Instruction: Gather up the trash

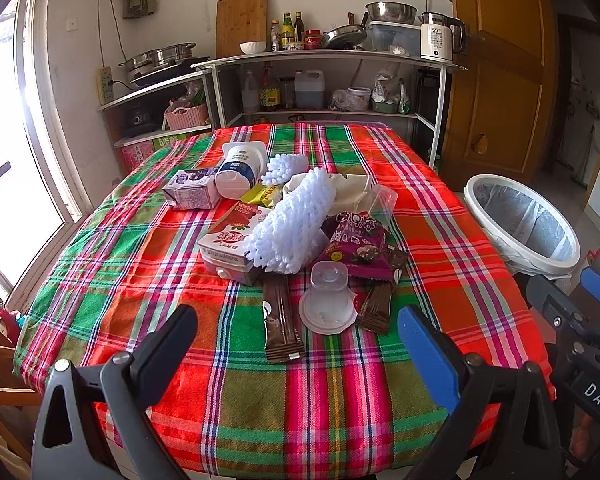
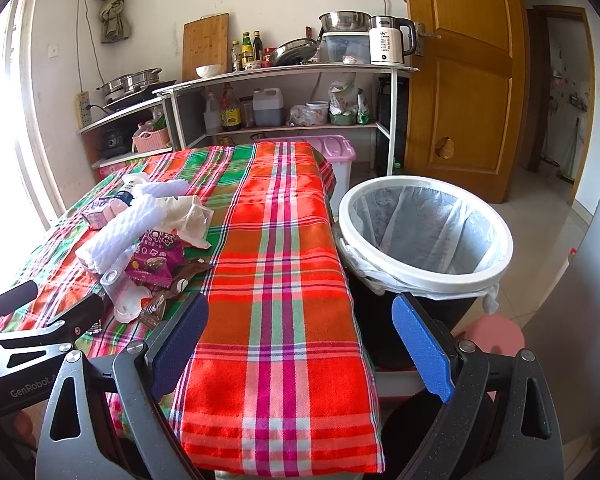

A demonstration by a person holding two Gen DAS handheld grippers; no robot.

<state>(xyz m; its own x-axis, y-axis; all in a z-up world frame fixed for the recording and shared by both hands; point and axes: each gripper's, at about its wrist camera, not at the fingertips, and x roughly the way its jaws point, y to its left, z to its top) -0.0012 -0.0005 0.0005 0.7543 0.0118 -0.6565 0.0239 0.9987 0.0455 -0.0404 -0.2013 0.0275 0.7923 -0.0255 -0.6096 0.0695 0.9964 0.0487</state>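
A pile of trash lies on the plaid-covered table (image 1: 140, 280): a clear plastic cup (image 1: 327, 300) on its side, two brown wrappers (image 1: 280, 328), a purple snack bag (image 1: 358, 250), white foam netting (image 1: 292, 228), a red carton (image 1: 232, 244), a purple carton (image 1: 192, 190) and a white bottle (image 1: 240, 168). My left gripper (image 1: 296, 332) is open and empty, just short of the cup. My right gripper (image 2: 300, 320) is open and empty over the table's right side, near the lined bin (image 2: 424, 228). The pile also shows in the right wrist view (image 2: 148, 240).
The white-rimmed bin (image 1: 524, 228) stands on the floor at the table's right edge. Shelves with bottles, pots and a kettle (image 1: 436, 36) line the back wall. A wooden door (image 1: 496, 68) is at the right. A pink-lidded box (image 2: 336, 152) stands behind the table.
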